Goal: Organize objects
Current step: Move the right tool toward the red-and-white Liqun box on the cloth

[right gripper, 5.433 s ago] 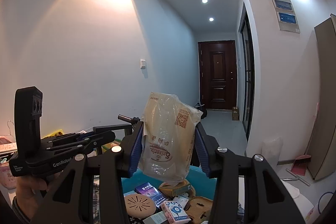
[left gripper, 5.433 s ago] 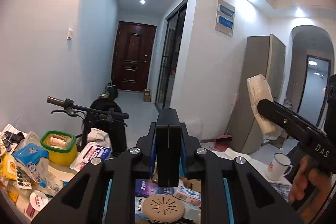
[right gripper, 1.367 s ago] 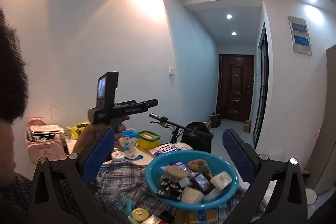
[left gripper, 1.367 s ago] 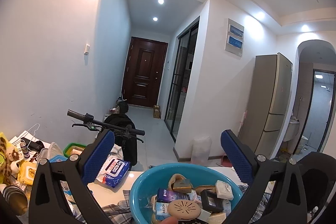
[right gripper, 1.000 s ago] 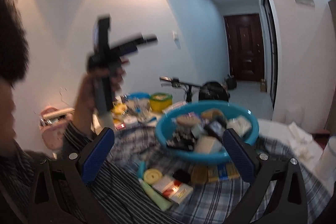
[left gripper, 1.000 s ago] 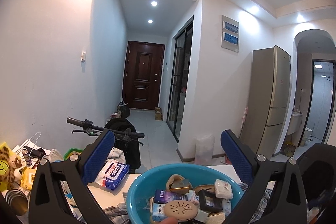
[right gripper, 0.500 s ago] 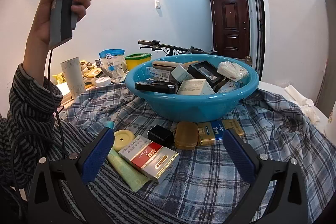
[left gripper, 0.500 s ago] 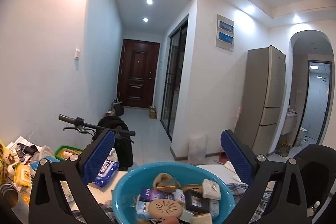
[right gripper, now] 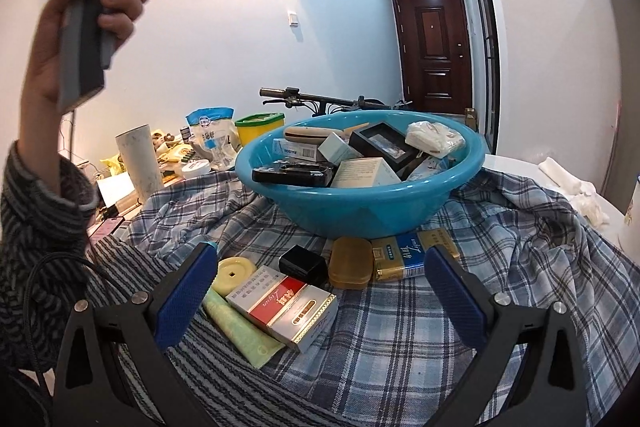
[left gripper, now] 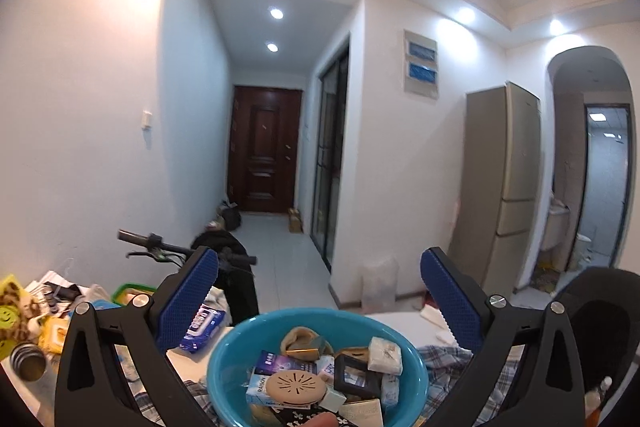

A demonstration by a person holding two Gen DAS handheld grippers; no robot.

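Both empty grippers, left gripper and right gripper, gape wide over plaid cloth; hallway behind.

Just ahead of the right tongs lie a red-and-silver carton, a pale green tube, a black box, an amber case and a blue-and-gold pack on blue-and-white plaid cloth. Beyond them sits a turquoise basin. Further left, a yellow tub has a green rim.
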